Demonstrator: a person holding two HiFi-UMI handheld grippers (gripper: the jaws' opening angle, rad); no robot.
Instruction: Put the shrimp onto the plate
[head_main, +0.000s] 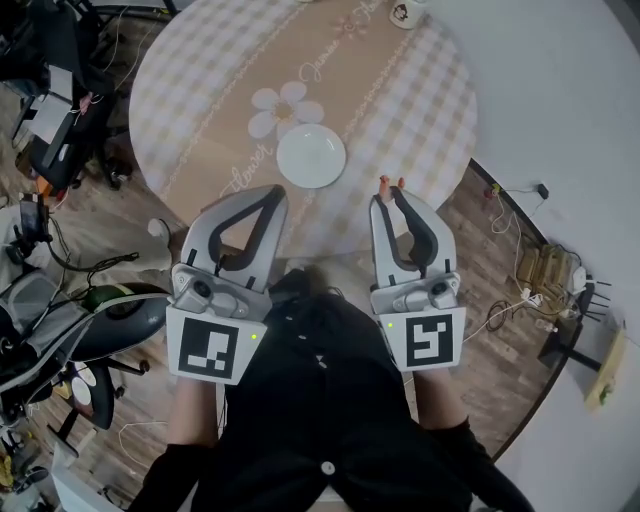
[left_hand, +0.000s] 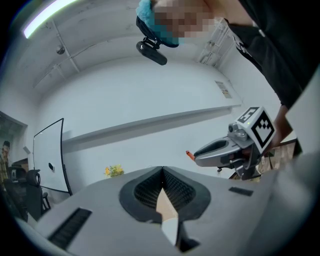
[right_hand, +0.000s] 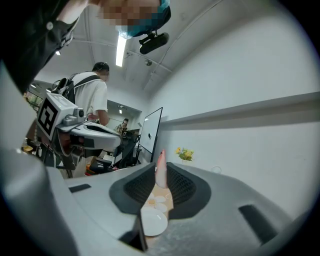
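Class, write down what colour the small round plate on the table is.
Plain white; the small round plate shows best in the head view.

cursive white lettering (head_main: 318, 68) found along the beige centre band of the round checked tablecloth (head_main: 190, 90); too small to read with certainty. square black-and-white coded markers (head_main: 208, 350) on cubes of left gripper (head_main: 272, 192) and right gripper (head_main: 386, 198): patterns only, no letters or numbers. small wall notice (left_hand: 223, 90): illegible.

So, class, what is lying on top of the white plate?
Nothing: the plate is bare, and the head view shows its whole top uncovered. The shrimp sits clamped in the right hand-held gripper.
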